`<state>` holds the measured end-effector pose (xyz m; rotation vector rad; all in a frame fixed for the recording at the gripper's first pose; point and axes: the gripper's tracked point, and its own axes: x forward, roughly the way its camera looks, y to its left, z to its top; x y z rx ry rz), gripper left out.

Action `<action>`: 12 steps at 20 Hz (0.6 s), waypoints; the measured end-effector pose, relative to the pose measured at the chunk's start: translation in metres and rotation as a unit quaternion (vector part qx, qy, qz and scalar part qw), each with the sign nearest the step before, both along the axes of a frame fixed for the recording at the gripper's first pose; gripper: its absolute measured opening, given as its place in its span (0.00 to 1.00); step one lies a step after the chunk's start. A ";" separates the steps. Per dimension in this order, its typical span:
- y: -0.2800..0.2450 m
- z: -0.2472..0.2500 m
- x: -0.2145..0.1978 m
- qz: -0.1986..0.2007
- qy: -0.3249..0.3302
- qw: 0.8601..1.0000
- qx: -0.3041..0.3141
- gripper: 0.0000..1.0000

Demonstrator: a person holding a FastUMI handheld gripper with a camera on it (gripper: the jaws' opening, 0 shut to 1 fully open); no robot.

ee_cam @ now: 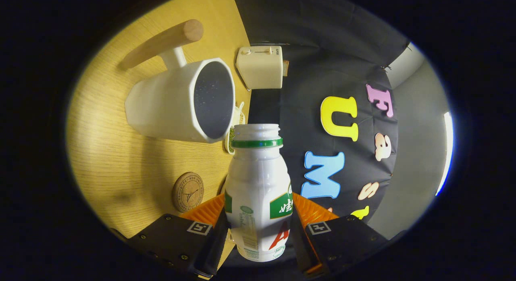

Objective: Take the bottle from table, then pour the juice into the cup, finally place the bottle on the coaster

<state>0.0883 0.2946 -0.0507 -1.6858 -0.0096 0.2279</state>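
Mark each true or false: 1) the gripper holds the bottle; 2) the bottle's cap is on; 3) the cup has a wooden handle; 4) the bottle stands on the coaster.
1) True: the gripper is shut on the bottle, a finger on each side.
2) False: the bottle's mouth is open, with no cap on it.
3) True: the cup has a wooden handle.
4) False: the coaster lies bare on the table, beside the held bottle.

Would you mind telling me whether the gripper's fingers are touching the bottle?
Touching. In the gripper view, both fingers press against opposite sides of the bottle, with no gap visible, holding it tilted off the table.
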 end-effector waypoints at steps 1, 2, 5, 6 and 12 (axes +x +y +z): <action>-0.001 0.001 0.000 0.000 -0.002 1.000 -0.003 0.71; -0.001 0.001 0.000 0.000 -0.002 1.000 -0.007 0.71; -0.003 0.004 0.002 0.001 -0.009 1.000 -0.018 0.71; -0.003 0.005 0.003 0.001 -0.010 1.000 -0.021 0.71; -0.002 0.008 0.006 0.002 -0.014 0.999 -0.033 0.71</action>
